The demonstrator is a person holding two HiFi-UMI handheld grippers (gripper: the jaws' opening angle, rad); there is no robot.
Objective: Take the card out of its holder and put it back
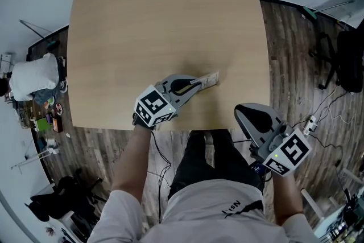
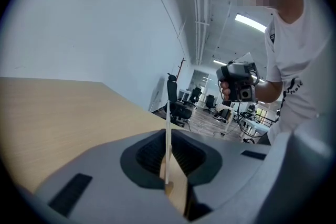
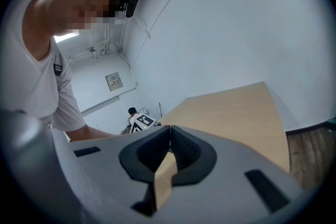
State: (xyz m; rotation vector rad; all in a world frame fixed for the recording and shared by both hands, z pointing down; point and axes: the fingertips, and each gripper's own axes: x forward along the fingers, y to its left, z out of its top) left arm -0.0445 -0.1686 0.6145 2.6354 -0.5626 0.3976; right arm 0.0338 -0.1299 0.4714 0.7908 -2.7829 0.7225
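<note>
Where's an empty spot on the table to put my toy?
Nearly the whole table is bare: the far half and both sides. The only busy bit is by the near edge, where the left gripper pinches the card. The right gripper hangs by the near right corner, holding nothing.

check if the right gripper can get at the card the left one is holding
Probably yes. The right gripper hangs just off the table, jaws shut and empty, with only bare tabletop between it and the card. The left gripper grips one end, leaving the other end free.
</note>
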